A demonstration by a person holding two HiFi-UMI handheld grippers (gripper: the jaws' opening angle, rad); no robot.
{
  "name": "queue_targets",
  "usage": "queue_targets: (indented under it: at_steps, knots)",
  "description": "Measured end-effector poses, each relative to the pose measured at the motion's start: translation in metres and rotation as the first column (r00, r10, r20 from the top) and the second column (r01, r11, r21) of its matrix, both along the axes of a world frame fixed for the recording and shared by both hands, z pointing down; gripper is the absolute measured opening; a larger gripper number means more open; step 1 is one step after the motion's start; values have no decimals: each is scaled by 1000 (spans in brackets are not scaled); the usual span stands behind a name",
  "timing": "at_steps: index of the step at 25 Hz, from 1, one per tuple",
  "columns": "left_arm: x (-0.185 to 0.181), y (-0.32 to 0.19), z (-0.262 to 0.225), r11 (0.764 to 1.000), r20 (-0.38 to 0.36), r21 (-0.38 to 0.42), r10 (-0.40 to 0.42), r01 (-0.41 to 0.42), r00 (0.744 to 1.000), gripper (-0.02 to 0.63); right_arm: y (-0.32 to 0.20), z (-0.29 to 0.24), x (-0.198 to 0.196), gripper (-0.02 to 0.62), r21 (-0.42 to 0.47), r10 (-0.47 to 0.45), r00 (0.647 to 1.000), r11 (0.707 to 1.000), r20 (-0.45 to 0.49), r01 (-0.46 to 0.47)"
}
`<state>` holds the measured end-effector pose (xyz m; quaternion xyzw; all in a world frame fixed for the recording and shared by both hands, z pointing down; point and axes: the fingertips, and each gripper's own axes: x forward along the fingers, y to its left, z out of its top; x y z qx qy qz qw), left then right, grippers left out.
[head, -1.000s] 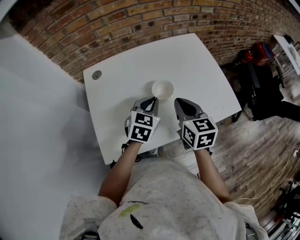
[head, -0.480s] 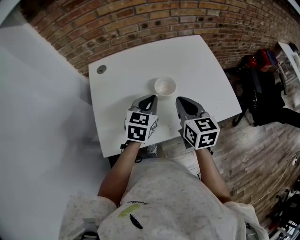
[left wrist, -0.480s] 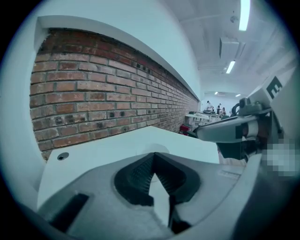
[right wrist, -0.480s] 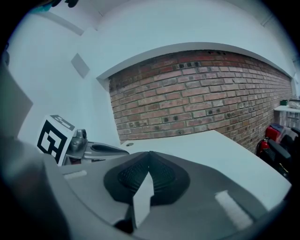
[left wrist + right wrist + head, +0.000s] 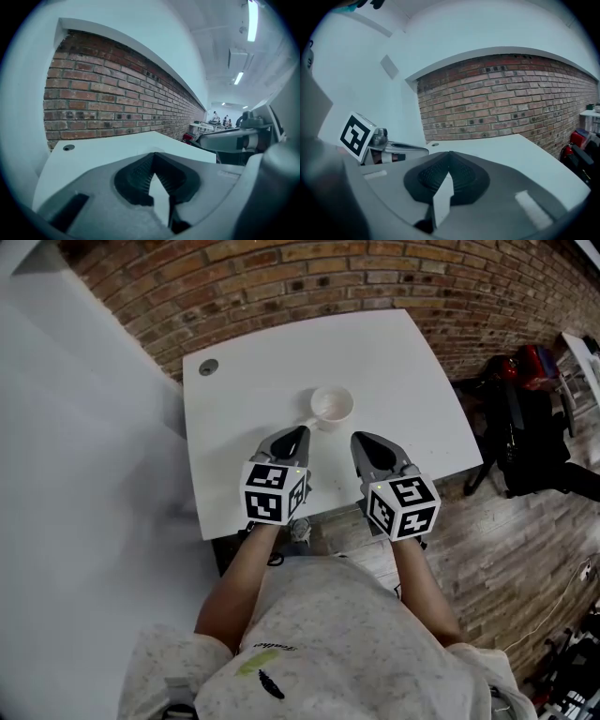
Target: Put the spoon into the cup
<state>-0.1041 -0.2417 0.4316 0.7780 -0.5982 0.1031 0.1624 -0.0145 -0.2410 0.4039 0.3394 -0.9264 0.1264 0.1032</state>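
A small white cup point(image 5: 331, 405) stands near the middle of the white table point(image 5: 403, 371). A short pale stub sticks out at the cup's near-left side; I cannot tell whether it is the spoon. My left gripper point(image 5: 299, 431) hovers just short of the cup on its near-left, jaws shut with nothing between them point(image 5: 153, 155). My right gripper point(image 5: 359, 439) hangs to the cup's near-right, also shut and empty point(image 5: 450, 153). The cup is hidden in both gripper views.
A brick wall point(image 5: 309, 277) runs behind the table, and a white partition point(image 5: 84, 456) stands at the left. A round cable hole point(image 5: 208, 367) sits in the table's far-left corner. Black and red bags point(image 5: 525, 381) lie on the wooden floor at the right.
My left gripper has drawn slightly back and to the left, away from the cup. The right gripper has hardly moved. The head view has shifted a little.
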Motion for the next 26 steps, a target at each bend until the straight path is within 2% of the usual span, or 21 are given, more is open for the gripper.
queue_targets:
  at_steps: [14, 26]
  knots:
    - [14, 19, 3, 1000, 7, 6, -19, 19, 1000, 2, 19, 4, 11, 11, -8, -27, 1000, 1000, -1, 27]
    - [12, 17, 4, 1000, 14, -3, -17, 17, 1000, 2, 18, 3, 5, 11, -7, -38, 999, 999, 7, 38]
